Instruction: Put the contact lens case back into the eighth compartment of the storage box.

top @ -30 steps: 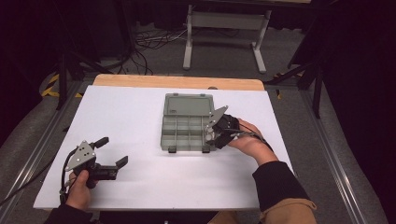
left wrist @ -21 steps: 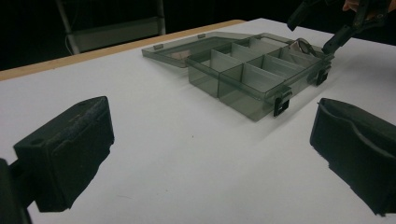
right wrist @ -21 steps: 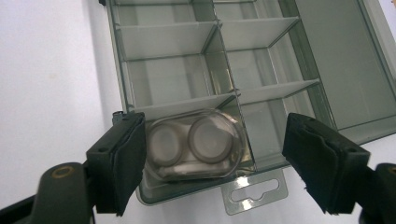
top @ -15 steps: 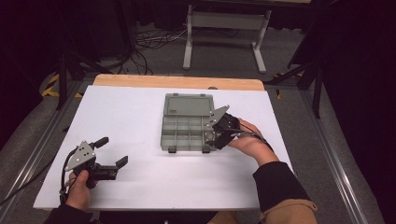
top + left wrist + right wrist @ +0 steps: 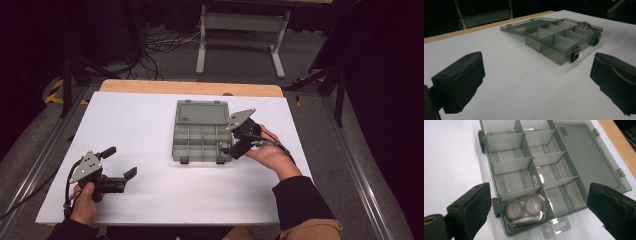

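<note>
Smoke-grey translucent plastic makes up the organiser box [image 5: 202,132], which sits near the middle of the white table [image 5: 150,120] with its lid [image 5: 586,152] folded flat back toward the far edge, so every compartment lies open from above. In the right gripper view a small clear case [image 5: 526,211] with two round wells rests in the corner compartment nearest the camera, beside one of the box's front latches [image 5: 495,207]; it lies flat on the floor of that cell, apart from both pads. The right tongs [image 5: 239,145] hover just over that end of the box, and their jaws have just been opening: they now stand wide, with the case below and between them but not gripped, which reads as a release after setting it down. The left tongs [image 5: 116,162] wait well apart near the table's front left, jaws wide and holding nothing, pointed toward the box, probably kept out of the way since the box needs no steadying while something so light is dropped in
</note>
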Tool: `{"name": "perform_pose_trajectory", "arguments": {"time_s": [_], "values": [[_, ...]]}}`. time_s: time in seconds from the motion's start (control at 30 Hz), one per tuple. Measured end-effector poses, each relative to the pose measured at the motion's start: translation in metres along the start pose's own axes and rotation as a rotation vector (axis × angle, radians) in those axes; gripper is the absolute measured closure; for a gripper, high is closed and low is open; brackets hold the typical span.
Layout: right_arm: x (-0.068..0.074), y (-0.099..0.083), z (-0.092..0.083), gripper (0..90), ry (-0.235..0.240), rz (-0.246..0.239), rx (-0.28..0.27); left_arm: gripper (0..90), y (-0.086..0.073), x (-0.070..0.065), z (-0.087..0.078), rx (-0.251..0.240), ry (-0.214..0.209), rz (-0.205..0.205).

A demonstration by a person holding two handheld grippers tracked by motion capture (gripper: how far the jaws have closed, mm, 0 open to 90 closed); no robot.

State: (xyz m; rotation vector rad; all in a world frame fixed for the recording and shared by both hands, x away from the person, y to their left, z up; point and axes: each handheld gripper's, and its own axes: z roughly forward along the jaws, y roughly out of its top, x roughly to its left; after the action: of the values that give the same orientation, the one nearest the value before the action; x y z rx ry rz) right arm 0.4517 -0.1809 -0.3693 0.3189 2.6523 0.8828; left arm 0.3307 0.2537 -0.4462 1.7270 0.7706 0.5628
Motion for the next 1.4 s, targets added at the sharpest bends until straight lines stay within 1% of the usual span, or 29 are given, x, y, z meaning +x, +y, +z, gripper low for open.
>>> {"name": "perform_pose_trajectory", "arguments": {"time_s": [0.17,0.23,0.27,0.33,0.5,0.67,0.77,0.83,1.17,1.4], "values": [[0.007,0.001,-0.011,5.5,-0.013,0.009,-0.047,0.5,0.000,0.000,0.000,-0.001,0.002,0.000],[0.009,0.002,-0.013,5.5,-0.018,0.007,-0.052,0.5,0.000,0.000,0.000,0.000,0.002,0.001],[0.012,0.002,-0.017,5.5,-0.023,0.014,-0.063,0.5,0.000,0.000,0.000,0.000,0.002,0.001],[0.015,0.003,-0.019,5.2,-0.029,0.011,-0.062,0.5,0.000,0.000,0.000,0.000,0.002,0.001],[0.024,0.005,-0.027,5.1,-0.043,0.007,-0.091,0.5,0.000,0.000,0.000,-0.001,0.003,-0.003],[0.031,0.005,-0.036,5.0,-0.055,0.018,-0.122,0.5,0.000,0.000,0.000,0.000,0.002,0.002],[0.035,0.003,-0.041,4.8,-0.061,0.036,-0.147,0.5,0.000,0.000,0.000,-0.001,0.002,0.000],[0.039,0.001,-0.045,4.5,-0.070,0.047,-0.163,0.5,0.000,0.000,0.000,-0.004,0.002,-0.003],[0.054,-0.015,-0.057,3.8,-0.087,0.090,-0.202,0.5,0.000,-0.001,0.000,-0.008,0.002,-0.006],[0.064,-0.029,-0.061,3.6,-0.094,0.131,-0.268,0.5,0.000,-0.001,0.000,-0.008,0.003,-0.004]]}}
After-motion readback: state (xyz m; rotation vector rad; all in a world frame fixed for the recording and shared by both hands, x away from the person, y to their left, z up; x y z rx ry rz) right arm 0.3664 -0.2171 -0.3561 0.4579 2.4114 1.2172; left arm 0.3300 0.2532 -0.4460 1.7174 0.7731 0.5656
